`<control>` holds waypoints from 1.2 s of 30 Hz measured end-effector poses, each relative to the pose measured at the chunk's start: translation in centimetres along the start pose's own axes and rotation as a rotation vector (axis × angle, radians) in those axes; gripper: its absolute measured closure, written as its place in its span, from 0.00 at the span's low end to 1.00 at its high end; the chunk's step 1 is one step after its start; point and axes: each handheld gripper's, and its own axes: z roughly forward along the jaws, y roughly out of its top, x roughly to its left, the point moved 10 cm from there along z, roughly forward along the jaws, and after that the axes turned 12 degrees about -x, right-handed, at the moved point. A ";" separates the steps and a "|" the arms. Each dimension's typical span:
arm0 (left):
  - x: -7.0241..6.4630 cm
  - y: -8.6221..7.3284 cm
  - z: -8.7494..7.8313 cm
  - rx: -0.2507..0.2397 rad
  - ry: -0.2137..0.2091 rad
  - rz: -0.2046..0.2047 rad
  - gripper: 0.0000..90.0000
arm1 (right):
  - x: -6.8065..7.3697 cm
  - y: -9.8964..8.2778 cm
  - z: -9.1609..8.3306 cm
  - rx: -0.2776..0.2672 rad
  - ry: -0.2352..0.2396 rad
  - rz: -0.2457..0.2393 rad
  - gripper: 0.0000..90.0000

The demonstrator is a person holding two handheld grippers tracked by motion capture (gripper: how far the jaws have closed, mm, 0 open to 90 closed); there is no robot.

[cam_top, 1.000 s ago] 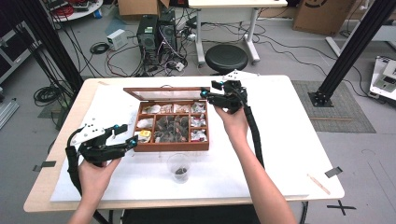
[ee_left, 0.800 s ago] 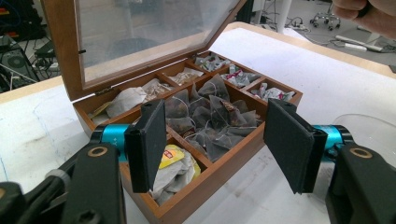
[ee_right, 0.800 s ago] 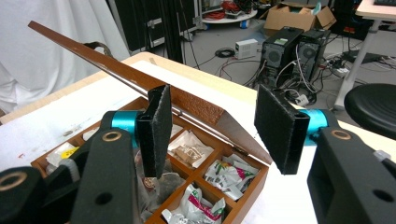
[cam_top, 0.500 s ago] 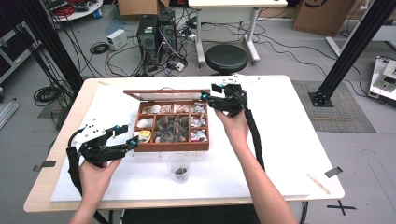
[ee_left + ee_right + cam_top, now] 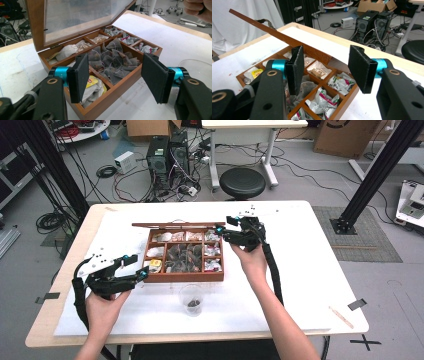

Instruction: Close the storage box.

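- Wooden tea box (image 5: 185, 276) lies just ahead of the right gripper (image 5: 220, 234), nearer than the left gripper (image 5: 142, 268).
- Both grippers gape wide, apparently empty.

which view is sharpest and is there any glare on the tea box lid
The left gripper view is sharpest on the tea box, with pale reflection washing its clear lid; the high view is soft and grainy, cup barely defined; the right gripper view has crisp jaws, with the background softer.
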 end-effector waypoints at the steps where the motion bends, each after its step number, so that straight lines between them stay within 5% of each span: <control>1: 0.0 0.0 0.0 0.000 0.001 0.000 0.44 | 0.1 -0.1 -0.1 0.001 0.000 0.002 0.53; 27: -0.3 -0.2 0.5 0.008 -0.005 -0.012 0.44 | 0.7 -1.9 -0.8 -0.012 0.019 0.012 0.50; 36: -0.6 0.0 1.2 0.005 -0.015 -0.014 0.44 | 0.6 -1.7 -0.7 -0.014 0.024 -0.030 0.50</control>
